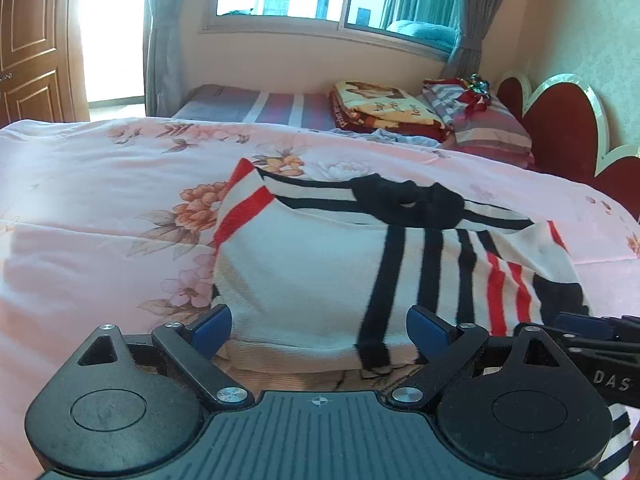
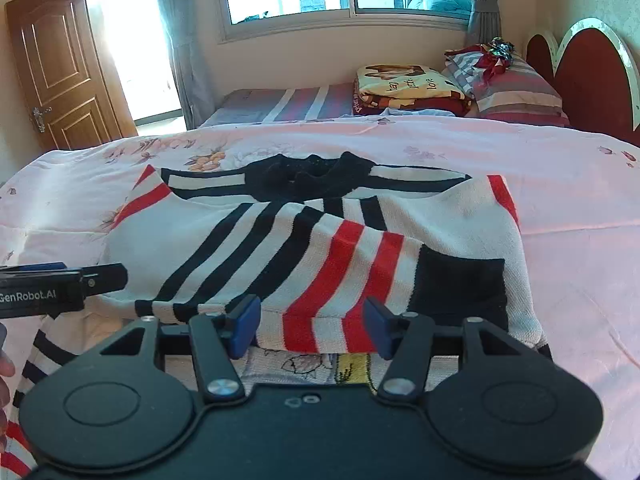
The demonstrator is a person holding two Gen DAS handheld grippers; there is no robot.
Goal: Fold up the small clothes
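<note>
- White knit sweater (image 1: 304, 272) w/ black+red stripes, folded on pink floral bedspread (image 1: 80, 208).
- Left gripper (image 1: 318, 330): jaws wide, nothing held, sweater hem just ahead.
- Right gripper (image 2: 312, 326): jaws apart, empty, at near hem.

We read "GenRobot.AI" in white on the black side of the left tool (image 2: 100, 278), and "DAS" on the side of the right tool (image 1: 592, 326). On the folded yellow blanket (image 2: 404, 84) at the bed's far edge, only "love" is legible.
</note>
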